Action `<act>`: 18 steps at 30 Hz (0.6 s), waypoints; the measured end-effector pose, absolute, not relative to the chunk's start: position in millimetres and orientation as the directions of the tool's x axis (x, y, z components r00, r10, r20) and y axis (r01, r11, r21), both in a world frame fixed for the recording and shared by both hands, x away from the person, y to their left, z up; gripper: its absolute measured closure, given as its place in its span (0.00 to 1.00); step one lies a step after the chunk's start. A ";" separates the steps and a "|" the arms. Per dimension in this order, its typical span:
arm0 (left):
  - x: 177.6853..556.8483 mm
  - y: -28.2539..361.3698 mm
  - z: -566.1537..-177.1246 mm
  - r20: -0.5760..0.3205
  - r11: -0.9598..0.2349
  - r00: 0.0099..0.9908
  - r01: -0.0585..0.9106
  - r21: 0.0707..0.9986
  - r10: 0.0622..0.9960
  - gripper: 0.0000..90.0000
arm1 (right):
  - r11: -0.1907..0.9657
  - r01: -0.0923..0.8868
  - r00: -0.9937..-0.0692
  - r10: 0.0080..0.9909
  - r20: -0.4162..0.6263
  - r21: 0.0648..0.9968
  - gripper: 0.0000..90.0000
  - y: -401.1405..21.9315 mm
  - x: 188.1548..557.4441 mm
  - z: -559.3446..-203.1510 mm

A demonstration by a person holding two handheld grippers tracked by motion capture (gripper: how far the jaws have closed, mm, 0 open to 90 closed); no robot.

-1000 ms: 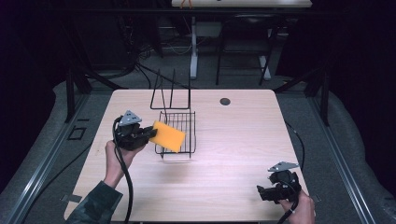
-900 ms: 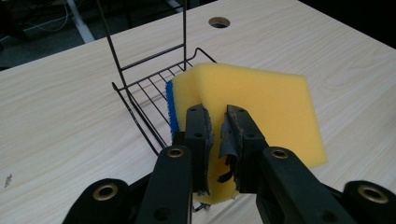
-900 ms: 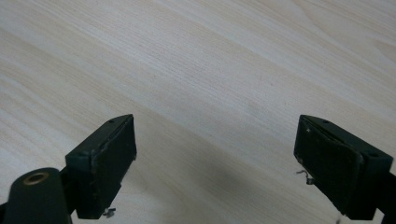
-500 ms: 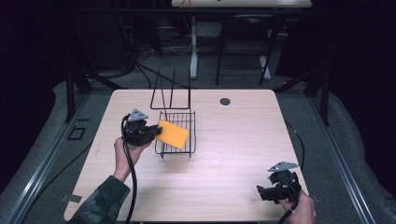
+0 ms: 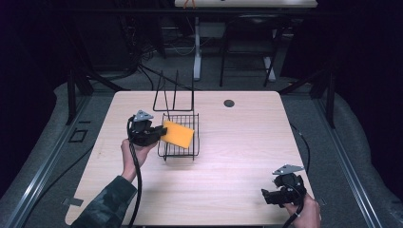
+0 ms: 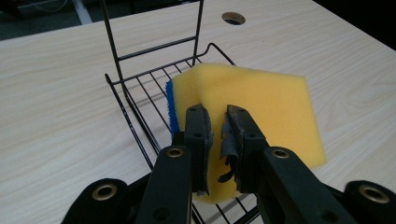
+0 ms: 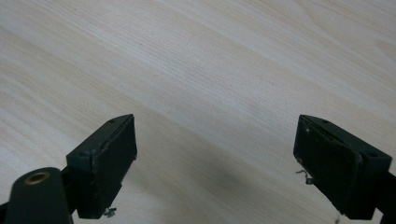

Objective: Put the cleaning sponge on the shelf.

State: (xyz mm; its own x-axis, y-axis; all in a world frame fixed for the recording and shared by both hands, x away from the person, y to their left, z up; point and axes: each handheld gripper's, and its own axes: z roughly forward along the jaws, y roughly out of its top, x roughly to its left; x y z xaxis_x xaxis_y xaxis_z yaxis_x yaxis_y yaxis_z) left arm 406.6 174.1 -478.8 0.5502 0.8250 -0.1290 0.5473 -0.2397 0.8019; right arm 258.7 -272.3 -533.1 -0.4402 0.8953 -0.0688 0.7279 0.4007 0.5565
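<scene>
Nearest, at the bottom right corner of the pale wood-grain tabletop [image 5: 237, 180]: right gripper [image 5: 273, 197] in a hand, low over the wood, trailing a cable off the edge. Jaws spread wide apart in the right gripper view [image 7: 215, 163], nothing between them but bare wood grain.

Farther in, on the left side: left gripper [image 5: 161, 133] in a hand, sleeve in dark camouflage cloth [image 5: 102, 204] entering from the bottom edge. Jaws [image 6: 217, 135] pinched tight on one edge of a yellow foam sponge with a blue scrubbing layer [image 6: 261, 102], foam squeezed thin between the black pads. Sponge held flat but slightly tilted, blue layer showing along its left edge in the left gripper view, yellow face up.

Sponge [image 5: 178, 134] held over the small black wire basket rack [image 5: 183, 149], above its gridded floor near the left rim; touching the wires or just clear of them, hard to tell. Rack standing near the middle of the tabletop, slightly left, its tall wire back frame [image 5: 176, 92] rising on the far side.

Beyond the rack, toward the far edge: a round dark cable hole [image 5: 229, 103] in the wood, well apart from the rack and to its right.

Past the tabletop: dark floor, black metal table legs and loose cables in shadow.
</scene>
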 end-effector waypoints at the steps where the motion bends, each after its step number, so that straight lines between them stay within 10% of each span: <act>1: 406.6 174.1 -478.8 -0.129 -0.240 0.550 0.547 0.802 0.825 0.88 | 0.401 0.728 -0.440 0.895 -0.069 0.556 0.14 -272.3 258.7 -533.1; 18: 418.3 165.0 -502.1 -0.187 -0.228 0.522 0.630 0.742 0.832 0.85 | 0.399 0.726 -0.444 0.894 -0.061 0.560 0.14 -273.1 257.9 -532.1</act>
State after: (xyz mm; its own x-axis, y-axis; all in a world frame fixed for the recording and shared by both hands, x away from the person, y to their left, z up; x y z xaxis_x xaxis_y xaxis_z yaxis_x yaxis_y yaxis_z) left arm 418.3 165.0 -502.1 0.5218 0.8324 -0.1868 0.6300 -0.2283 0.7423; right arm 257.9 -273.1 -532.1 -0.4443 0.8938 -0.0606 0.7260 0.3989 0.5602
